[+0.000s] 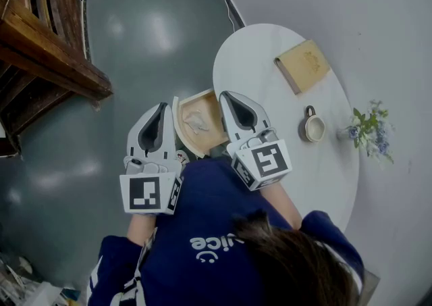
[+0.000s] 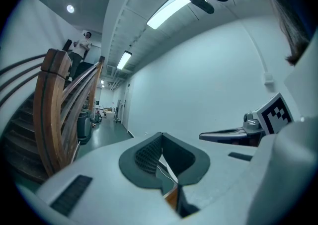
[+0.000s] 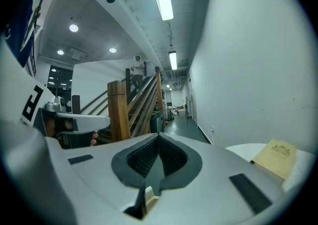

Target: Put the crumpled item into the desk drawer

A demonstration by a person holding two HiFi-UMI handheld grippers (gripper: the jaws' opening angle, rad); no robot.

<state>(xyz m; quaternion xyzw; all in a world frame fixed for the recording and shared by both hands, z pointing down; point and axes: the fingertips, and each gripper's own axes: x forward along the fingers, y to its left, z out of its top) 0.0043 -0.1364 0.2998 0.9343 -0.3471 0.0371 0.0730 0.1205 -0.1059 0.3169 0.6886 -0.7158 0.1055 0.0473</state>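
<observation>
Lying in the open desk drawer [image 1: 179, 121], the crumpled item [image 1: 197, 122] appears between two raised grippers.
Left gripper [image 1: 160, 110] and right gripper [image 1: 228, 98] each have jaws pressed together on nothing; the pale crumpled item rests on the drawer's wooden floor, just beside the round white table [image 1: 270, 48]; it looks like thin paper or film, so probably very light, soft and springy, not fragile; a pinch across a raised fold near its middle should hold best; a flat edge may slip from the pads.
</observation>
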